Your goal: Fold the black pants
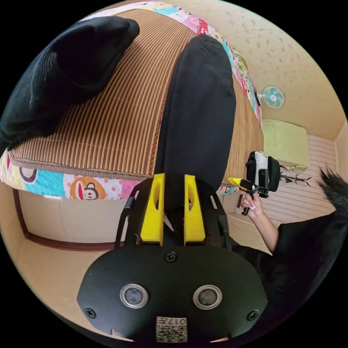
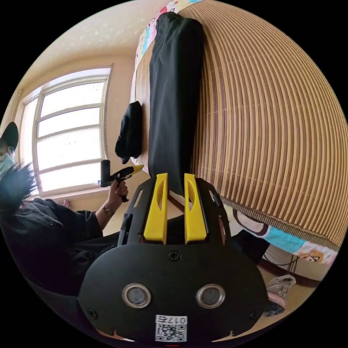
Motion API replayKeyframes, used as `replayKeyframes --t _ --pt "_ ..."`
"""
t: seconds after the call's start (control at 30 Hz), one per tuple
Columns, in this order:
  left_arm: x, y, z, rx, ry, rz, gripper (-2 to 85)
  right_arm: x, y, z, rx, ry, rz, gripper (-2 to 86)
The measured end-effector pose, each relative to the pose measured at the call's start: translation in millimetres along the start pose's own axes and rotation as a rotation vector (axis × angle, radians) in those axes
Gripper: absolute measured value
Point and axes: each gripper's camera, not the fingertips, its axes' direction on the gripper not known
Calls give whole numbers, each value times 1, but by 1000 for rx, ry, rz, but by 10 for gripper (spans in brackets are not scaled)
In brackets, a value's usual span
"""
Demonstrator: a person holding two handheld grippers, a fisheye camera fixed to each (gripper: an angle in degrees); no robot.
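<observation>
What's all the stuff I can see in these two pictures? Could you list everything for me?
black pants: one, black, laid out long on the mat, near end at the bed's edge
other dark garment: one, black, heaped at a corner of the bed
mat: one, brown striped, covering the bed top
bedsheet: one, bright cartoon print, under the mat
fan: one, teal, on the wall
window: one, white-framed, bright
plastic bag: one, clear, on the floor by the bed
left hand-held gripper: one, yellow jaws, at the pants' near end
right hand-held gripper: one, yellow jaws, at the pants' near end
person's hand: holding the right gripper's handle
</observation>
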Motion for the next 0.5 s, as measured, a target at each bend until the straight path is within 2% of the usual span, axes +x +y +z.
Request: replayKeyframes --t 0.07,0.2,0.27,0.4,0.43,0.5 --pt "1 -18 -7 57 49 24 120 17 -22 -18 100 -24 23 100" --pt "-16 -56 6 88 119 -51 135 53 -67 -9 81 -172 44 109" --pt "-20 -79 15 84 85 -68 98 63 -93 4 51 -278 22 92" --pt "-17 -93 26 37 49 -62 55 58 -113 17 -54 -256 -2 60" --pt "-20 -91 27 9 69 -83 49 56 -109 13 -52 -251 -16 45" --pt "-32 -85 22 -21 166 -121 41 51 -98 1 -29 -375 -75 35"
